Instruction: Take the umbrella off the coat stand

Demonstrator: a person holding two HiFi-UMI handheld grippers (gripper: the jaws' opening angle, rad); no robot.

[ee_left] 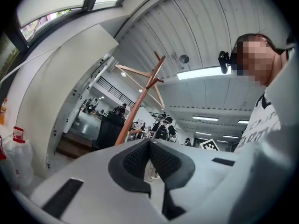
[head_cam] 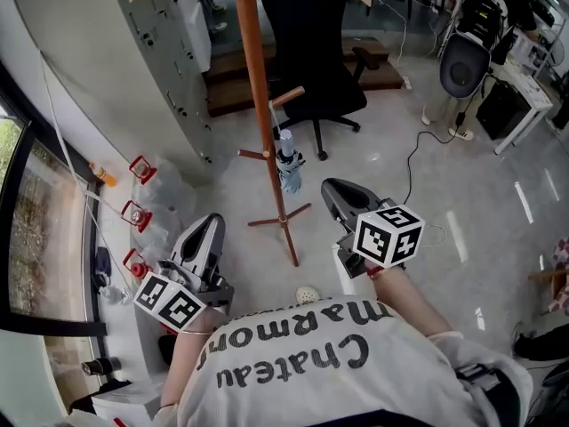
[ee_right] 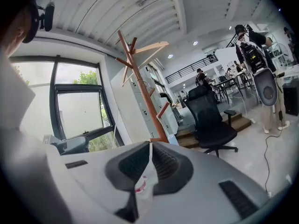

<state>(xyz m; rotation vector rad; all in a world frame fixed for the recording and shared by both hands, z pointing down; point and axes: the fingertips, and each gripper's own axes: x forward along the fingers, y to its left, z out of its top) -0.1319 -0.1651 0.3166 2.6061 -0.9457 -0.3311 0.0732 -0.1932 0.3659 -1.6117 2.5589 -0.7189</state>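
Closest to us was our own white T-shirt (head_cam: pixel 293 363) with dark lettering, and just beyond it our two grippers, held out over the pale floor (head_cam: pixel 480 176). Our left gripper (head_cam: pixel 212 222) had its jaws together with nothing between them — in the left gripper view the dark pads (ee_left: pixel 135 160) met along a thin seam. Our right gripper (head_cam: pixel 332 190) was likewise closed and empty, its pads (ee_right: pixel 166 162) touching at the tips in the right gripper view. Both pointed toward the wooden coat stand (head_cam: pixel 257 87), which stood ahead of us on splayed legs, between the lines of the two grippers. The folded umbrella (head_cam: pixel 287 160) — grey-blue, with a dark top — hung upright from a short peg low on the pole, just beside the pole on its right in the head view and clear of the floor. Neither gripper touched it; the right one was the nearer, but still apart. Behind the stand we saw a black office chair (head_cam: pixel 311 52) with a low wooden platform (head_cam: pixel 233 83) behind it, and grey lockers (head_cam: pixel 173 25) to the left. By the window (head_cam: pixel 44 229) on our left stood several clear plastic bottles (head_cam: pixel 136 213) with red caps. A black cable (head_cam: pixel 414 158) trailed across the floor at right.
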